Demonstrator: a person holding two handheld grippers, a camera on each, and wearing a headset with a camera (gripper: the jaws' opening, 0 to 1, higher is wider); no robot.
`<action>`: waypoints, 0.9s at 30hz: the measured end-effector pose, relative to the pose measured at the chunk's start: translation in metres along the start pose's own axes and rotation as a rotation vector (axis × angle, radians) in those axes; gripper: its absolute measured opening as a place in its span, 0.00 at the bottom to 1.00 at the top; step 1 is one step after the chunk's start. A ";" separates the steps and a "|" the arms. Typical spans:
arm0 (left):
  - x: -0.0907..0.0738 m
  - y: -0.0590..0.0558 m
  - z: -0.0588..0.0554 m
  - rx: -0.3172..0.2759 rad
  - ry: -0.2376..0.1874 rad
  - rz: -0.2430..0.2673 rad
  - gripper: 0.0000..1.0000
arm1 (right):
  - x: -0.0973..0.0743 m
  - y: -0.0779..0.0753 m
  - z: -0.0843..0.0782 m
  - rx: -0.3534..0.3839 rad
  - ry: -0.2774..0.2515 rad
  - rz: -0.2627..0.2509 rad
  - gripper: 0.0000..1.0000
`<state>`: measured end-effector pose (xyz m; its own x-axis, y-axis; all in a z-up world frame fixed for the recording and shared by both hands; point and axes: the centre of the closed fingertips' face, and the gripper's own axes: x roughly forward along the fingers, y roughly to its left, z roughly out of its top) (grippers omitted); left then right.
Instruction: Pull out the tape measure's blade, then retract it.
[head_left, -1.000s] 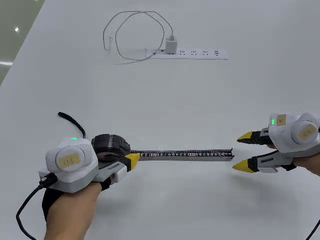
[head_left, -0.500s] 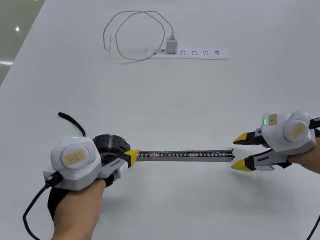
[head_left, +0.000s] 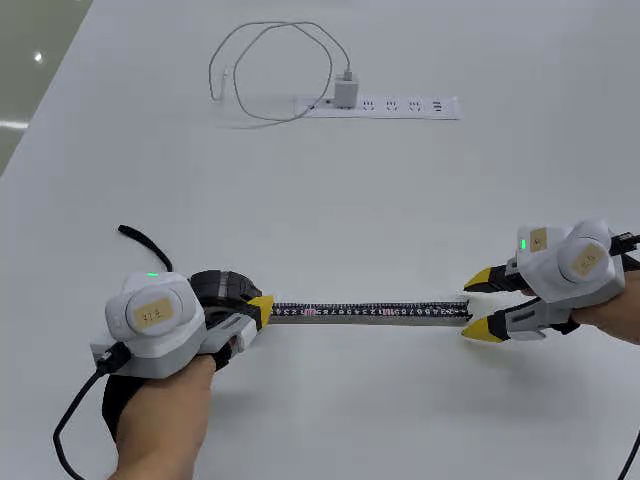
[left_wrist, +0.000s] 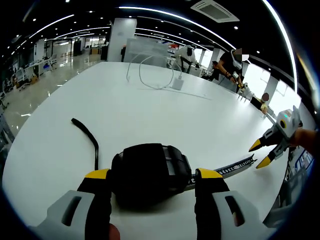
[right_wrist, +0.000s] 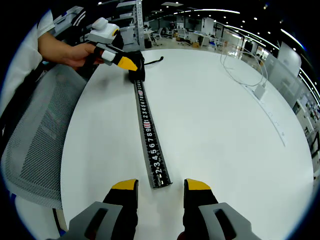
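A black tape measure case (head_left: 222, 291) lies on the white table (head_left: 350, 200), and my left gripper (head_left: 240, 300) is shut on it. In the left gripper view the case (left_wrist: 150, 172) sits between the yellow-tipped jaws of the left gripper (left_wrist: 152, 176). The blade (head_left: 370, 312) lies pulled out flat to the right. Its end reaches the tips of my right gripper (head_left: 476, 306), which is open. In the right gripper view the blade (right_wrist: 149, 132) runs away from the right gripper (right_wrist: 161, 186), with its end level with the two tips and untouched by them.
A white power strip (head_left: 385, 105) with a charger (head_left: 345, 95) and a looped cable (head_left: 270, 70) lies at the far side. A black strap (head_left: 145, 243) trails behind the case. A grey mesh chair (right_wrist: 35, 145) stands at the table's edge.
My right gripper has moved left to the blade's end, which now sits level with its tips. The blade's length is the same. The left gripper still holds the case.
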<state>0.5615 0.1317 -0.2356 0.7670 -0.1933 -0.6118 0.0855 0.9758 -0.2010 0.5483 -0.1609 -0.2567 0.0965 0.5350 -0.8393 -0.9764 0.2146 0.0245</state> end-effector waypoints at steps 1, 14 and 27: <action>0.000 0.001 0.000 -0.003 -0.001 0.002 0.63 | 0.000 0.000 0.000 0.000 0.001 0.001 0.33; 0.001 0.003 -0.001 -0.002 -0.003 0.007 0.60 | 0.000 0.001 0.001 -0.010 0.009 0.009 0.31; 0.000 0.003 -0.001 -0.001 -0.001 0.007 0.60 | 0.005 -0.002 -0.005 -0.054 0.046 0.025 0.25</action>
<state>0.5611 0.1342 -0.2371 0.7683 -0.1865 -0.6123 0.0799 0.9771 -0.1973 0.5499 -0.1631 -0.2636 0.0644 0.5010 -0.8630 -0.9875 0.1568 0.0173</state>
